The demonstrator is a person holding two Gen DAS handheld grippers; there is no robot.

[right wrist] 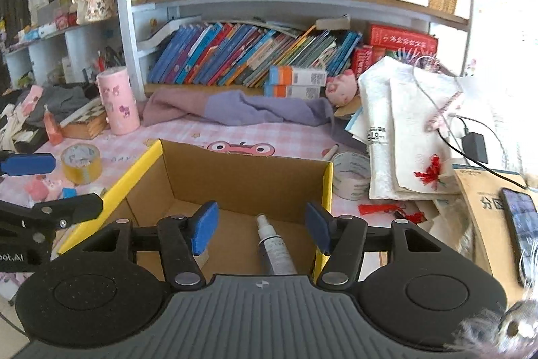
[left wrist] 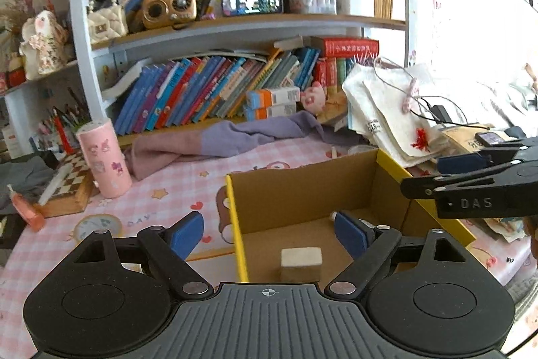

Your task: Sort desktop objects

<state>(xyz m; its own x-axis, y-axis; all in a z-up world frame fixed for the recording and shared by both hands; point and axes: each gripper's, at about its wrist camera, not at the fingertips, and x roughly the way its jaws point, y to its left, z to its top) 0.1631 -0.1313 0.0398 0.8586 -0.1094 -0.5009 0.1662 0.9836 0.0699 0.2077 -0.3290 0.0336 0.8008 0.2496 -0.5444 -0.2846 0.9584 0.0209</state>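
Observation:
An open cardboard box (left wrist: 302, 187) with yellow outer sides stands on the pink desk mat; it also shows in the right wrist view (right wrist: 235, 174). Inside lie a pale eraser block (left wrist: 301, 263) and a small spray bottle (right wrist: 272, 246). My left gripper (left wrist: 269, 232) is open and empty, above the box's left wall. My right gripper (right wrist: 257, 226) is open and empty, over the box above the bottle. Each gripper shows at the edge of the other's view, the right one (left wrist: 470, 184) and the left one (right wrist: 43, 187).
A yellow tape roll (right wrist: 80, 163), a white tape roll (right wrist: 349, 175), a pink cylinder (left wrist: 104, 157), a chessboard box (left wrist: 64, 184) and a purple cloth (left wrist: 215, 140) lie on the desk. Papers (right wrist: 410, 130), a phone (right wrist: 521, 224) and bookshelves surround it.

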